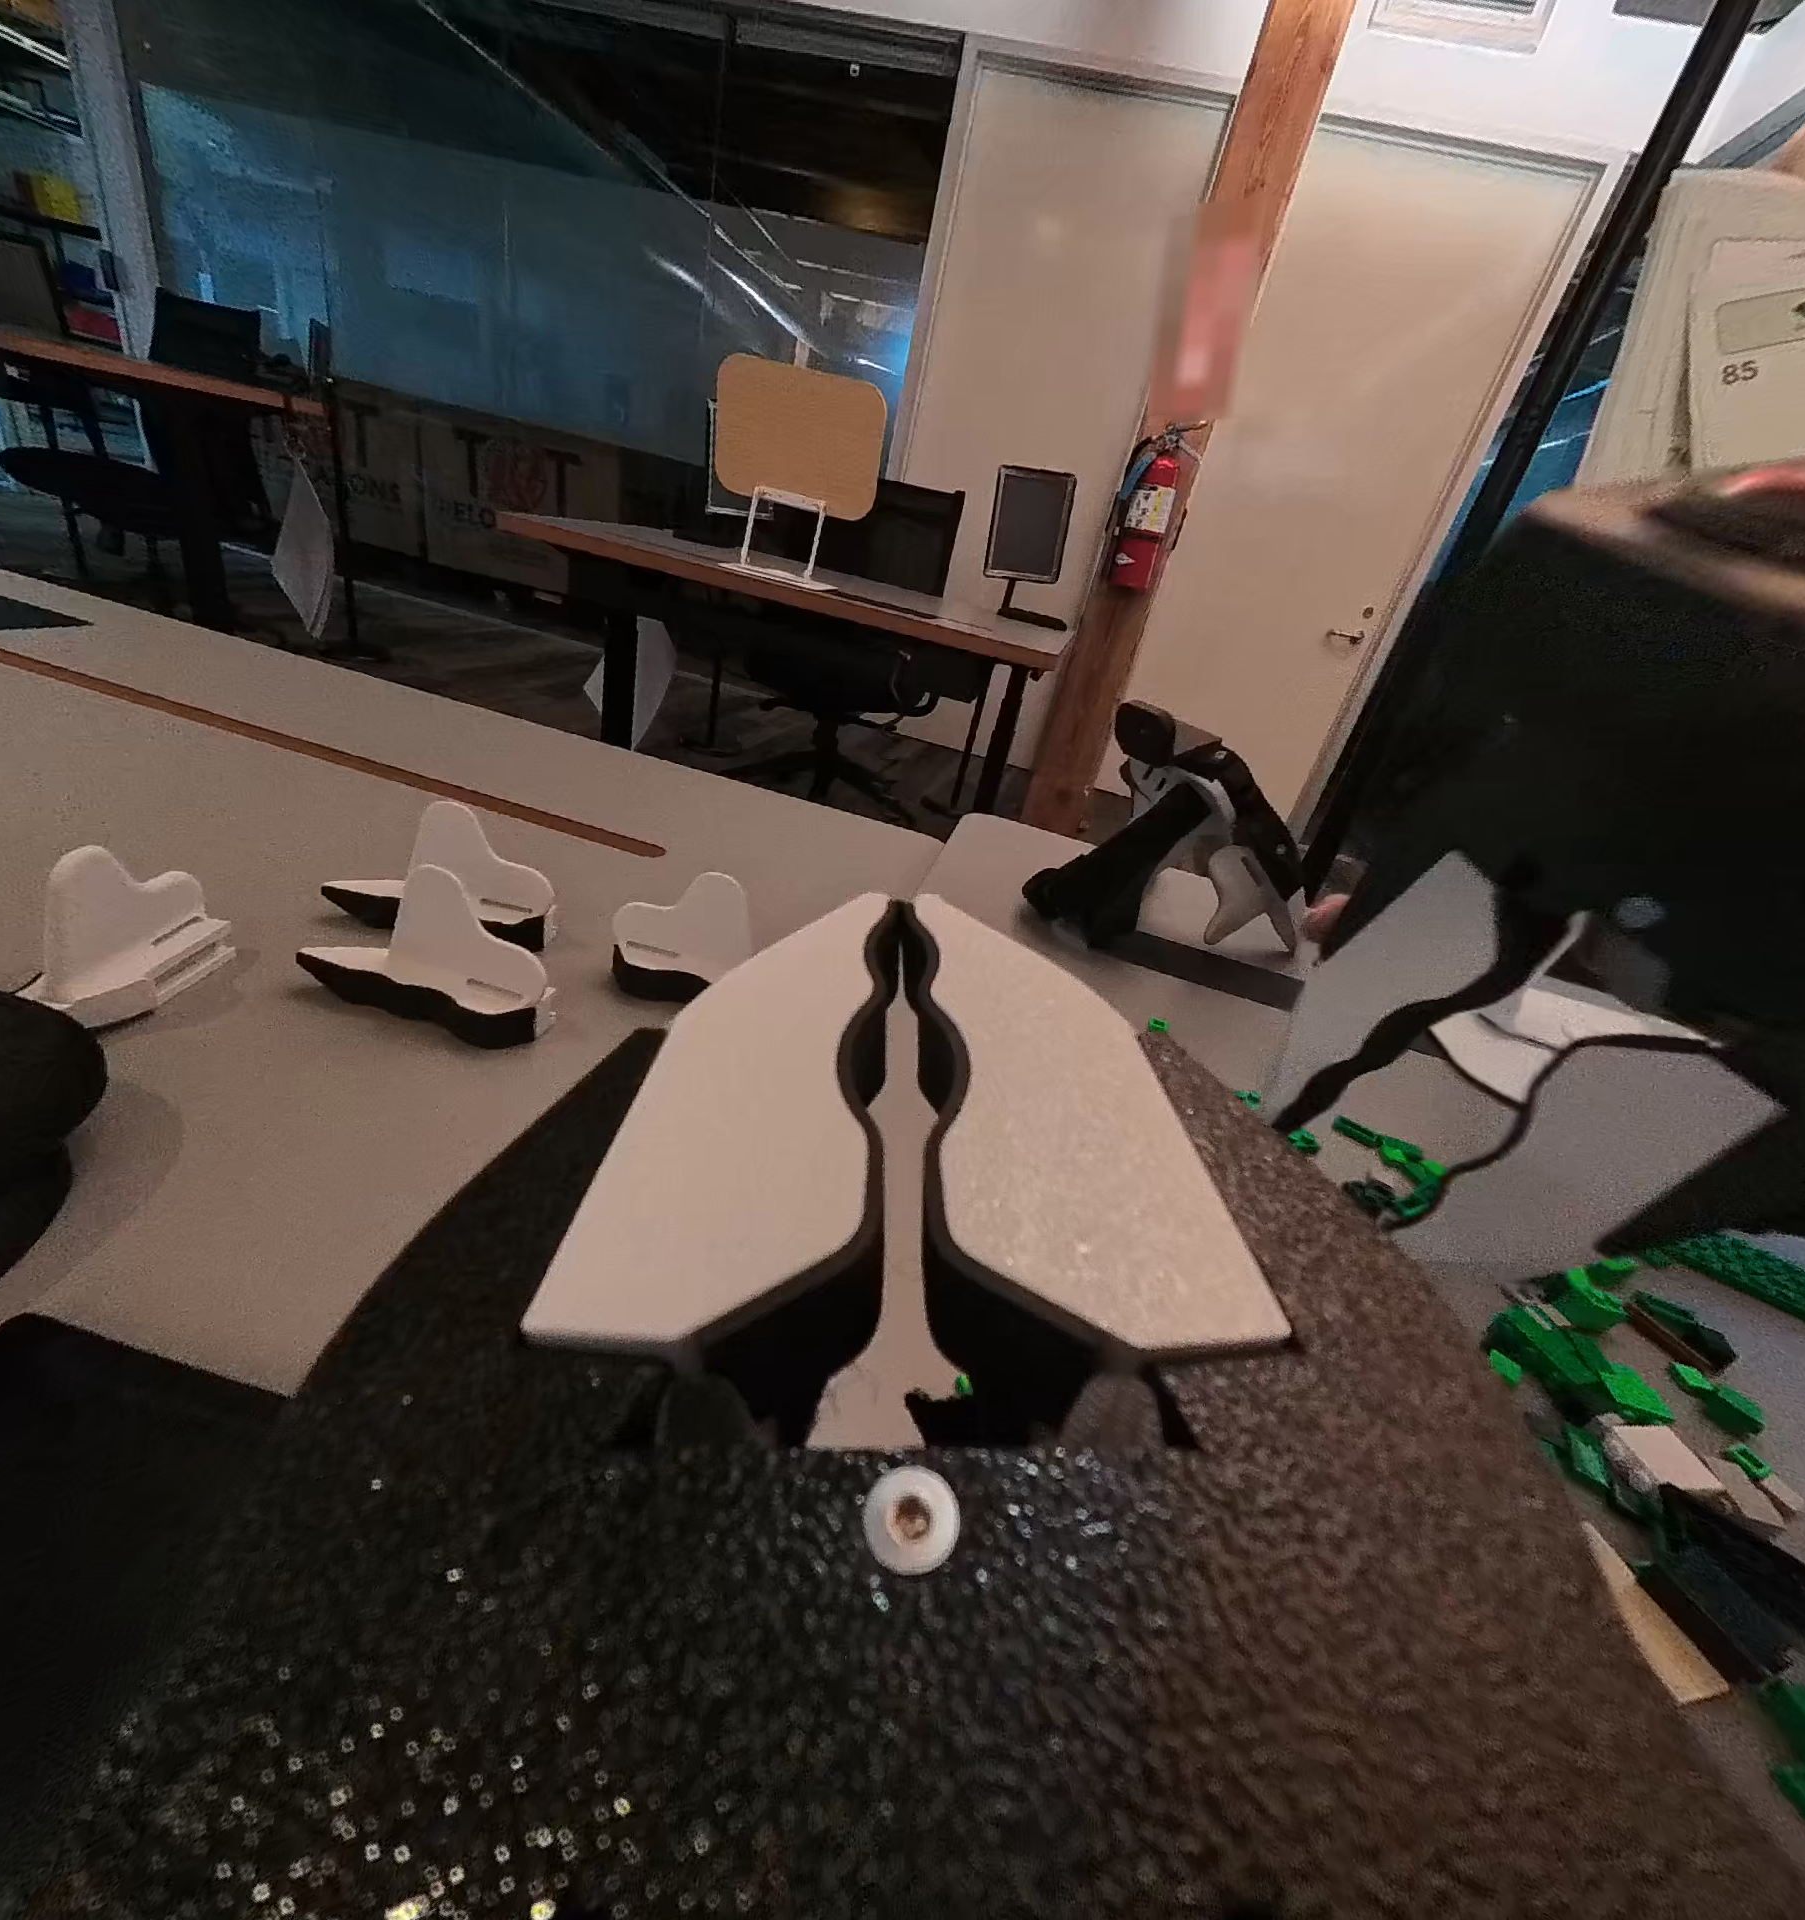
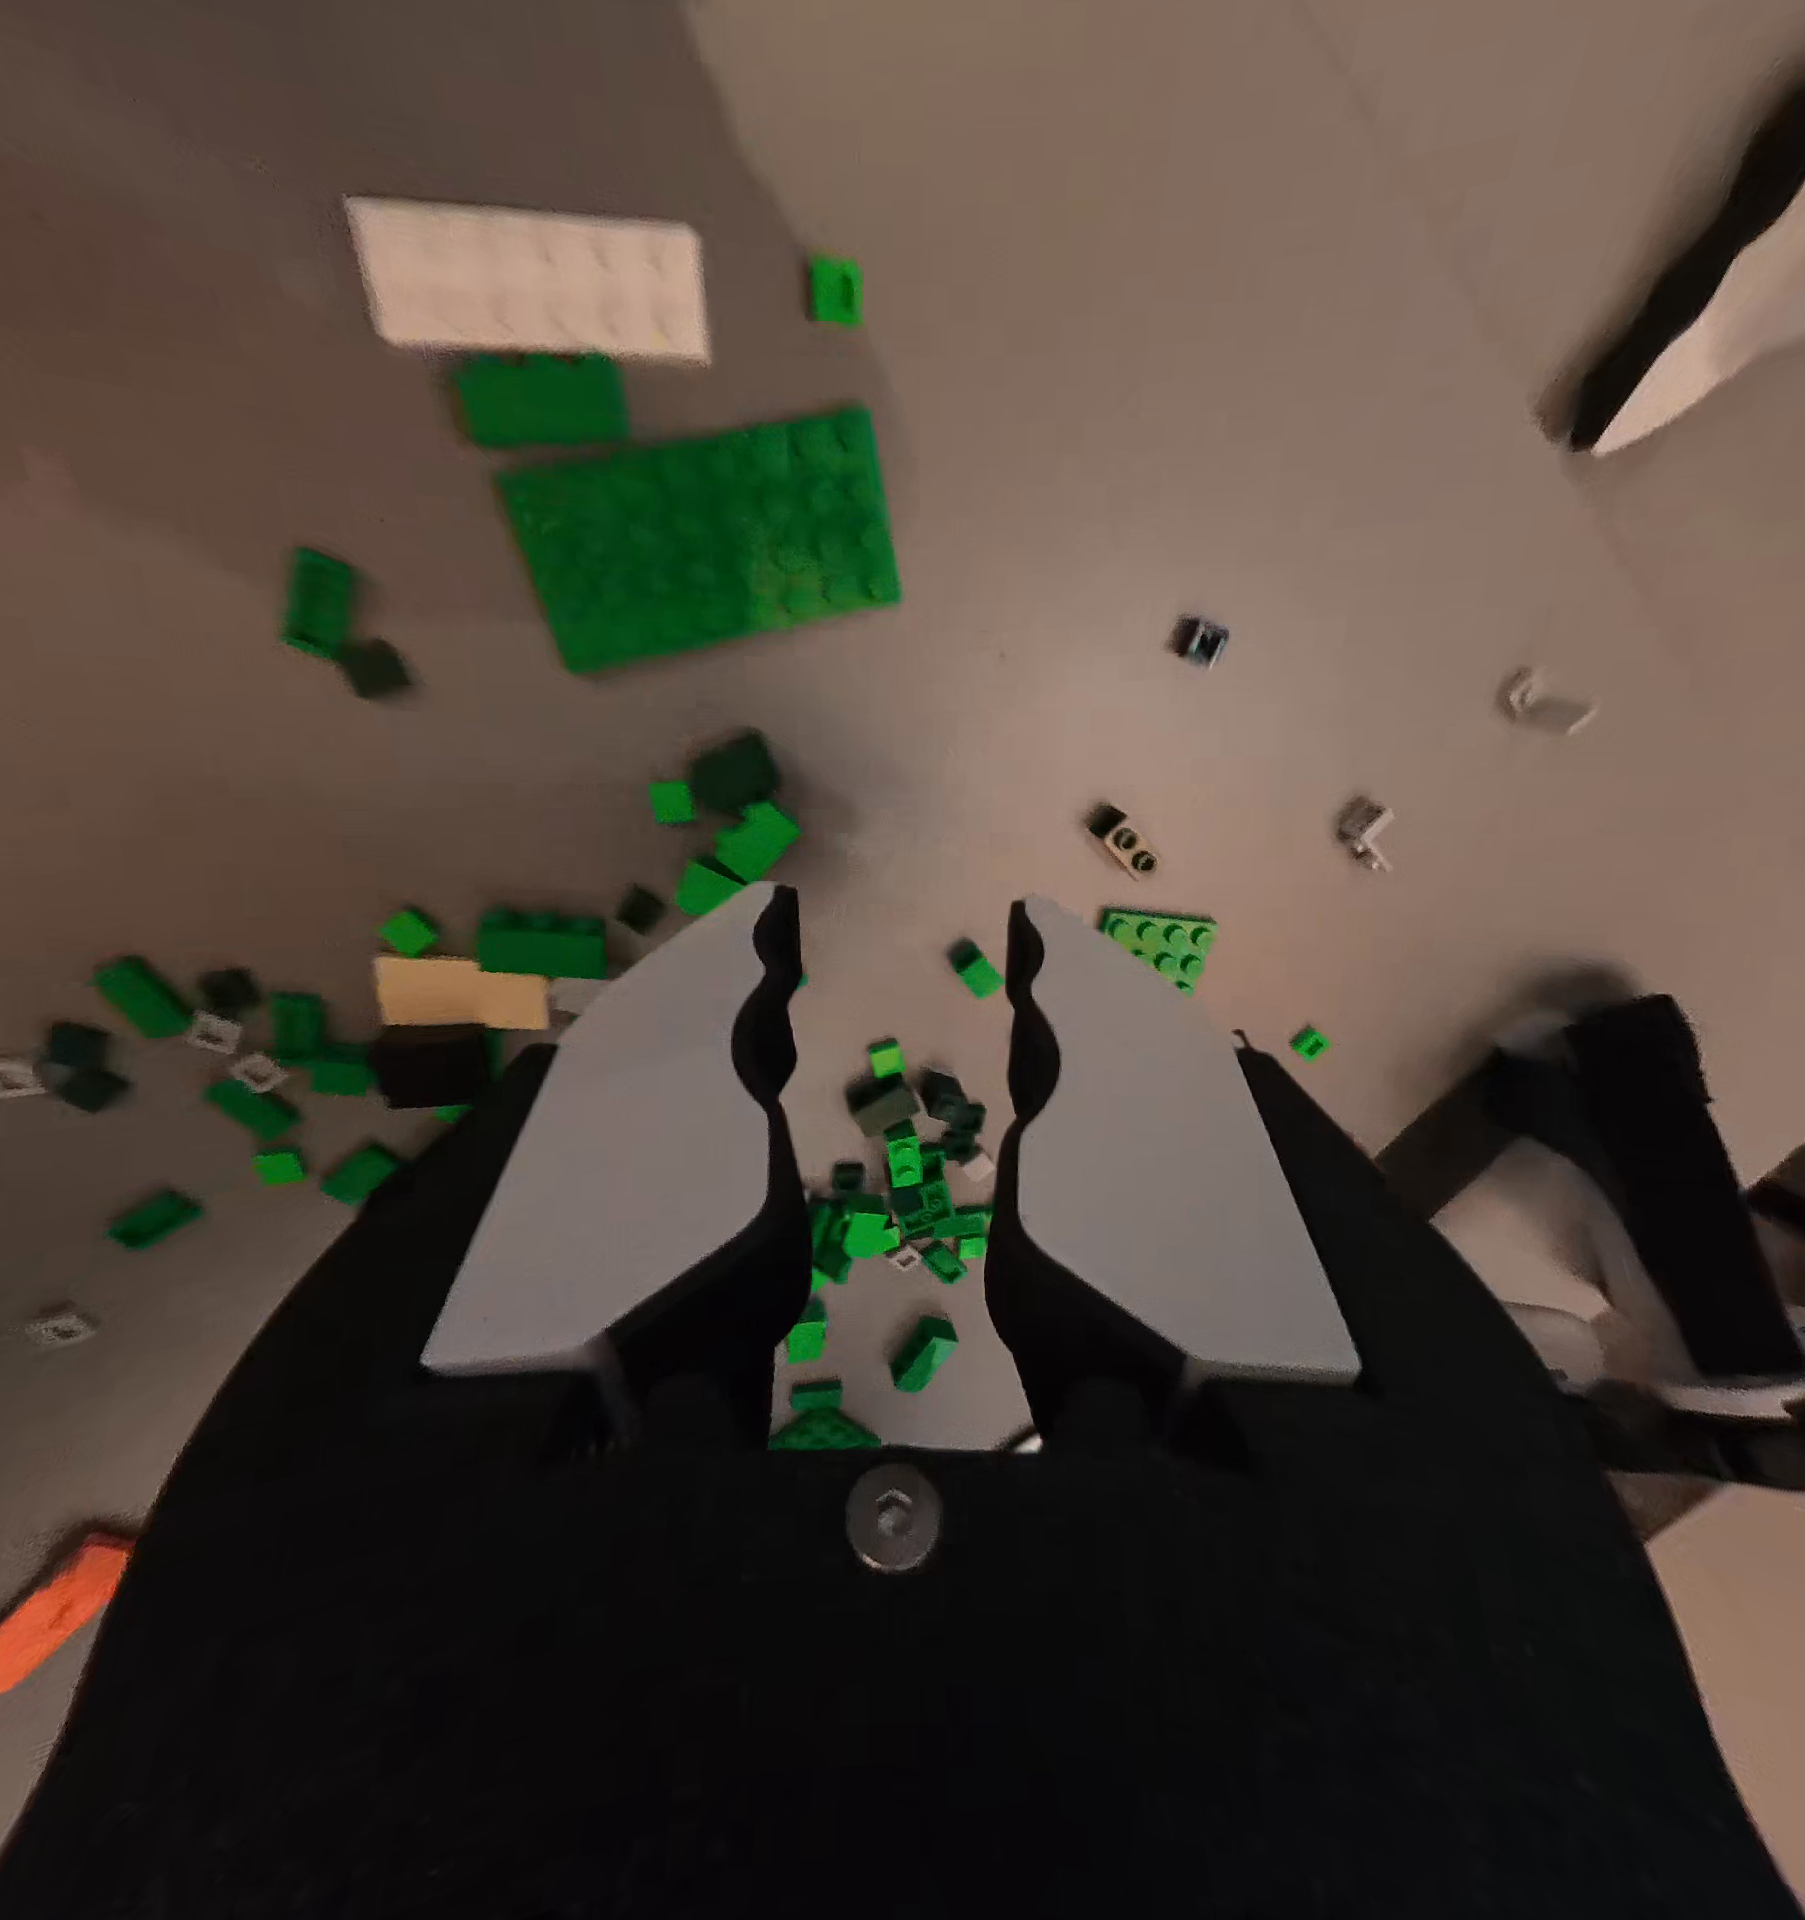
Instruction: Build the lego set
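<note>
**Inspector:** State of the left tool (image 1: 900, 914)?

**Assistant:** Clenched. The fingertips meet and nothing is held between them. It sits above the grey worktop (image 1: 285, 1091), pointing out across the room.

**Inspector:** And the right tool (image 2: 903, 914)?

**Assistant:** Released, jaws apart, empty. It points down at the worktop and hangs over a heap of small green bricks (image 2: 903, 1184), seen in the gap between its fingers.

**Inspector:** Where are the other Lego parts?

**Assistant:** All loose on the worktop. A large green plate (image 2: 700, 535) lies beyond the right tool, a white plate (image 2: 529, 281) farther on, with a green brick (image 2: 543, 398) between them. A small green plate (image 2: 1163, 945) lies just beside the right fingertip. More green bricks are scattered to the left, near a tan piece (image 2: 456, 989). An orange piece (image 2: 41, 1616) lies at the lower left edge.

**Inspector:** Anything else?

**Assistant:** Spare white fingers (image 1: 430, 935) stand on the worktop left of the left tool.
</note>
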Motion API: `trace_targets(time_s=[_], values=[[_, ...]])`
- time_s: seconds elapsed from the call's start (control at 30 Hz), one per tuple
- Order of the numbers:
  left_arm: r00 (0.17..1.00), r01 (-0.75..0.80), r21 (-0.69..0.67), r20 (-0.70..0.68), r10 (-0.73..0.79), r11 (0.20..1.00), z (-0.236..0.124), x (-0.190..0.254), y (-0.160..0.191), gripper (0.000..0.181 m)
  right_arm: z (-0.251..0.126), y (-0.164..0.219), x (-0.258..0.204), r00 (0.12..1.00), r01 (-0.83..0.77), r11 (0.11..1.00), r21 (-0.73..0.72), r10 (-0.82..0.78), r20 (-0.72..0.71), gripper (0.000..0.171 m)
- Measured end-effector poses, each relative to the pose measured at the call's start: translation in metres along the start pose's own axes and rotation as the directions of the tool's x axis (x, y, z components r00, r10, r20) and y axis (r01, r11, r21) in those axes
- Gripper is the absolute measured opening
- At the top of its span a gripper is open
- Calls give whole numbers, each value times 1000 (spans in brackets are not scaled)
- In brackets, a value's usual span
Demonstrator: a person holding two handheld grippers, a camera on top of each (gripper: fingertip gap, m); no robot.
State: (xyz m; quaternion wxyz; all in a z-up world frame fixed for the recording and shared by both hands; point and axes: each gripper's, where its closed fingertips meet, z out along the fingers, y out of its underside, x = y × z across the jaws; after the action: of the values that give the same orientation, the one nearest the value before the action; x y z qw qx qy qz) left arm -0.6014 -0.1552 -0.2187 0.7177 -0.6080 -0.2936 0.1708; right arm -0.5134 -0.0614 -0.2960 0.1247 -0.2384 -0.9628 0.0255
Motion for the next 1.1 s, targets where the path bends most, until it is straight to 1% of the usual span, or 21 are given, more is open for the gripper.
trace_targets(time_s=[0.07, 0.13, 0.23, 0.33, 0.4, 0.43, 0.53, 0.6, 0.63, 0.67, 0.7, 0.73, 0.8, 0.83, 0.97, 1.03, 1.07, 1.1], values=[[1000, -8, -1, -5, 8, 1000, 0, 2, 0, 0, -16, -10, -8, 999, -35, 996, 77, 38, -30, 37], [1000, -16, -3, -12, 16, 1000, 1, 5, 1, 0, -39, -4, -12, 986, -119, 986, 112, 131, -101, 37], [999, -18, -15, -36, 17, 1000, 4, 11, 4, 0, -83, 34, -23, 925, -159, 976, 148, 200, -324, 37], [998, -42, -18, -56, 41, 999, 4, 19, 6, 0, -117, 85, -55, 833, -259, 934, 248, 345, -433, 31], [995, -62, -10, -82, 61, 998, 4, 26, 6, 0, -129, 129, -76, 743, -351, 876, 331, 476, -471, 26], [992, -70, -3, -103, 70, 998, 4, 31, 6, 0, -131, 155, -84, 681, -404, 839, 365, 542, -492, 22], [981, -118, 11, -157, 118, 993, 3, 45, 10, 0, -128, 236, -103, 444, -550, 689, 472, 720, -533, 12], [974, -164, 0, -157, 162, 986, 3, 48, 16, 0, -117, 276, -113, 312, -587, 585, 559, 801, -510, 7], [971, -188, -9, -155, 184, 982, 3, 49, 19, 0, -109, 290, -118, 267, -597, 548, 586, 825, -498, 8], [966, -211, -12, -157, 207, 977, 3, 50, 20, 0, -102, 302, -121, 234, -589, 538, 603, 828, -510, 10], [958, -239, -7, -167, 234, 971, 2, 54, 21, 0, -96, 307, -122, 220, -562, 537, 629, 830, -512, 10], [948, -269, -2, -175, 265, 963, 2, 58, 22, 0, -93, 304, -123, 223, -520, 526, 673, 844, -487, 12], [923, -340, 6, -191, 335, 940, 0, 66, 25, 0, -97, 294, -122, 212, -425, 483, 766, 876, -434, 12], [908, -376, 4, -196, 369, 927, -1, 70, 28, 0, -102, 295, -119, 193, -383, 488, 784, 873, -448, 12], [862, -468, -11, -227, 454, 884, -2, 85, 35, 0, -112, 306, -110, 151, -275, 569, 775, 821, -550, 12], [852, -481, -17, -244, 463, 876, -3, 91, 37, 0, -112, 308, -112, 145, -238, 560, 793, 828, -541, 12], [850, -483, -15, -250, 464, 876, -3, 94, 38, 0, -111, 308, -114, 140, -225, 536, 814, 844, -518, 12], [847, -486, -14, -253, 467, 874, -3, 96, 38, 0, -110, 305, -116, 156, -217, 516, 829, 856, -492, 12]])
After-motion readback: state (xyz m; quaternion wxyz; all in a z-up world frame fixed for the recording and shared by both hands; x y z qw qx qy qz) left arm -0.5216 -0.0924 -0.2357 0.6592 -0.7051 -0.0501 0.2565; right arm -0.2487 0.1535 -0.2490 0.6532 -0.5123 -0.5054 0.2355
